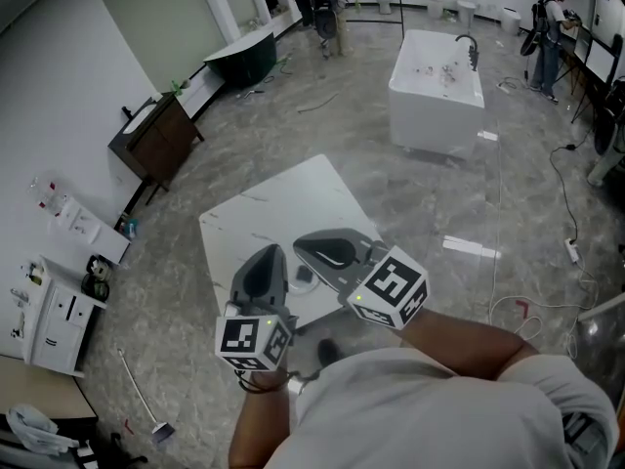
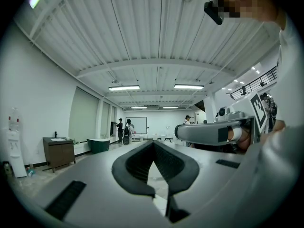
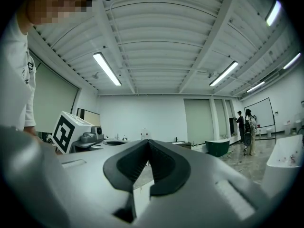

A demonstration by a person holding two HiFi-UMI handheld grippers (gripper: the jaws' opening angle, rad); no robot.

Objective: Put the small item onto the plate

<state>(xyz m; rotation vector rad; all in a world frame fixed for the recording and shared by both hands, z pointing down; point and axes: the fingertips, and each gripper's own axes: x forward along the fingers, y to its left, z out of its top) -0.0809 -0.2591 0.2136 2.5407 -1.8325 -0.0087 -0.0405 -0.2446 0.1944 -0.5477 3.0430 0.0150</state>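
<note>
Left gripper [image 2: 153,145]: jaws together at the tips with nothing between them. It points level across the room, not down at the table.
Right gripper [image 3: 148,144]: jaws fully together and also empty. It sits just beside the left one, close to the person's chest.
Table [image 1: 278,208]: a white, marble-look top under and ahead of both grippers, which cover part of its near edge.
Small item: not made out in any view. A small grey patch [image 1: 304,277] on the table between the two grippers may be it, but it is too small to tell.
Plate: not visible in any view.
Surroundings: a bathtub [image 1: 437,91] and a dark cabinet [image 1: 156,143] stand well apart from the table.
Step in hand: apparently before the reach, with nothing gripped and both tools raised.
Next move calls for: locating the item and the plate, tilting one gripper down toward the table, and parting its jaws before closing on the item.
</note>
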